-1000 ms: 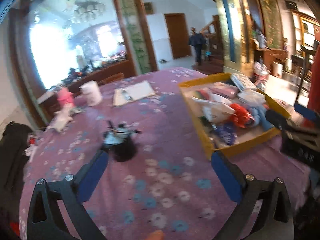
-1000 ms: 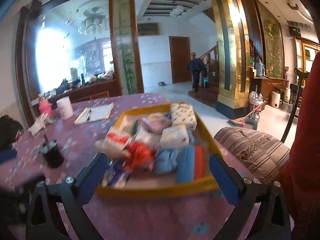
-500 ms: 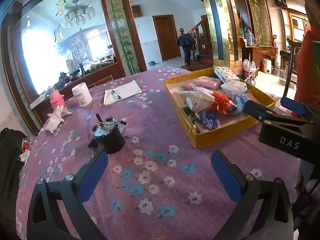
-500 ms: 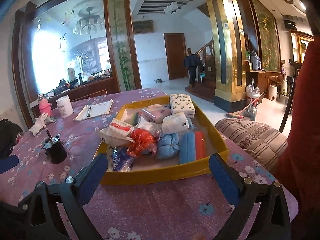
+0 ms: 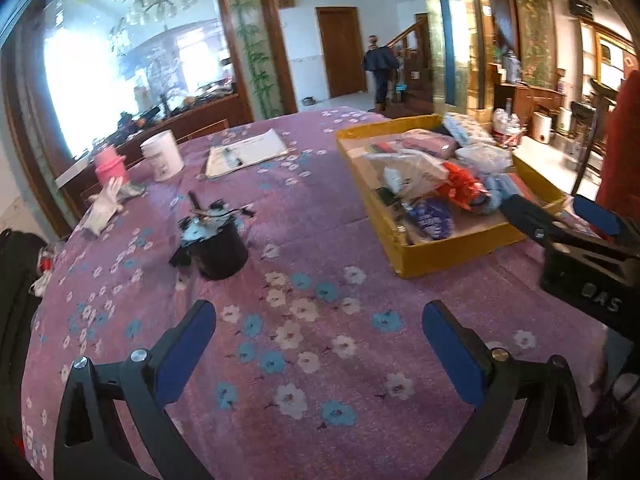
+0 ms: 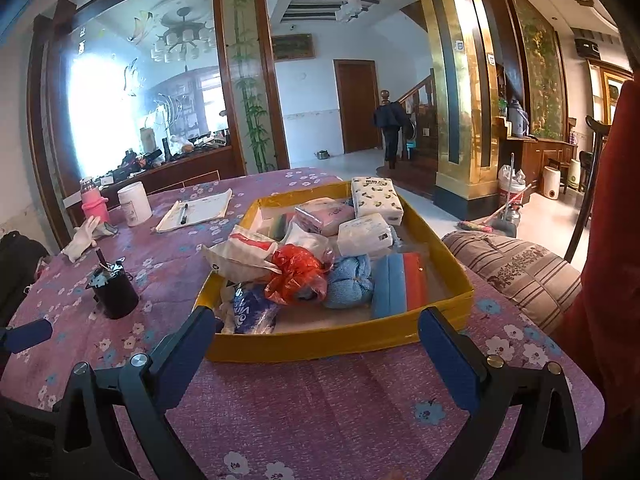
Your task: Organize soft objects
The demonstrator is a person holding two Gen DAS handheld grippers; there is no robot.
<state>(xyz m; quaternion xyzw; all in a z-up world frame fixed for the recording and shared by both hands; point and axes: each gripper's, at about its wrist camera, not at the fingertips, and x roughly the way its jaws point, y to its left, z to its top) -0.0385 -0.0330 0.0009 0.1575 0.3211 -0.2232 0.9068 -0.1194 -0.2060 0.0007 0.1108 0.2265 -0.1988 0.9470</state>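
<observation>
A yellow cardboard tray [image 6: 340,340] sits on the purple flowered tablecloth, filled with soft items: tissue packs [image 6: 376,198], a red plastic bag [image 6: 298,276], a blue cloth bundle [image 6: 348,282], a folded blue and orange cloth [image 6: 400,286] and a white bag [image 6: 244,254]. My right gripper [image 6: 316,348] is open just in front of the tray's near wall, holding nothing. My left gripper [image 5: 320,340] is open over bare cloth, left of the tray [image 5: 440,252]. The right gripper's black body [image 5: 580,256] shows at the left wrist view's right edge.
A black pot with tools [image 6: 114,290] stands left of the tray. Farther back are a white cup [image 6: 134,204], a pink bottle [image 6: 94,202], a white glove [image 6: 82,236] and a notepad with a pen [image 6: 196,210]. A striped cushion [image 6: 516,268] lies right. A person stands far behind.
Both grippers stayed open. The left wrist view rose and steadied, so the tray shifted right and farther. The right gripper drew slightly back from the tray and its view sharpened.
</observation>
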